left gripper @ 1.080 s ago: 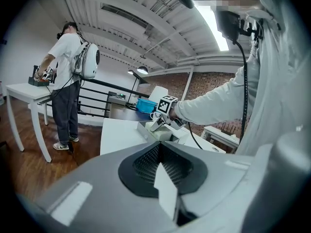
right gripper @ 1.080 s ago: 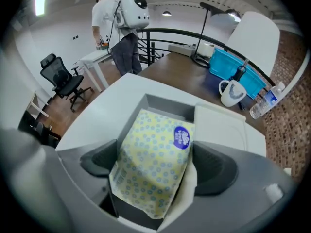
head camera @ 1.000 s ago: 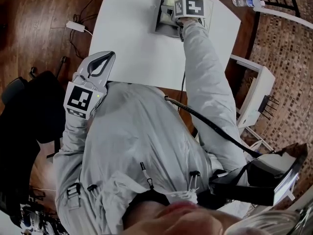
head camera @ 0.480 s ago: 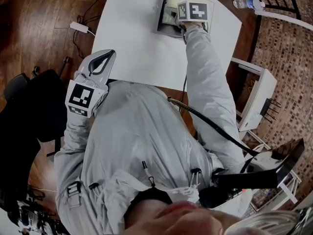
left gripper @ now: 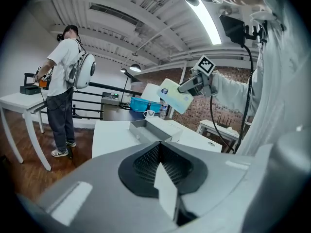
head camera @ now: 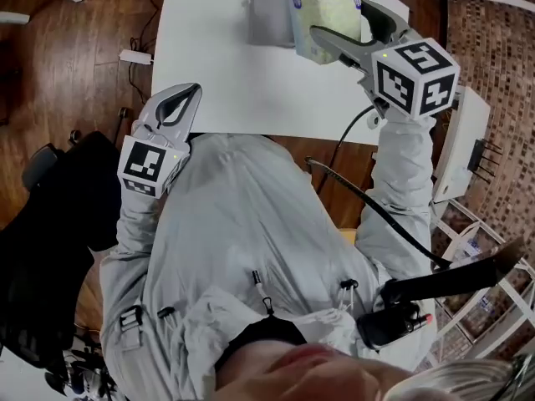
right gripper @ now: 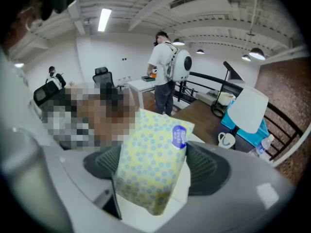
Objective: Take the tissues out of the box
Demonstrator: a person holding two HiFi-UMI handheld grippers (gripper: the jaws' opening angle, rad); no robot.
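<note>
Right tool [head camera: 338, 23] gripped the tissue pack [head camera: 322, 7], held above the surface [head camera: 217, 65], clear of the grey box [head camera: 267, 7].
Left tool [head camera: 180, 98] sat closed, empty; soft pack, pinched at one end, could slip free.

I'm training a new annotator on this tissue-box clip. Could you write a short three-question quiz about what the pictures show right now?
1. True or false: the left gripper is shut with nothing between its fingers.
2. Where is the tissue pack? A) inside the grey box B) in the left gripper C) in the right gripper, above the white table.
3. Fill in: the pack's wrapper is yellow with ___ dots.
Key: 1 true; 2 C; 3 blue.
</note>
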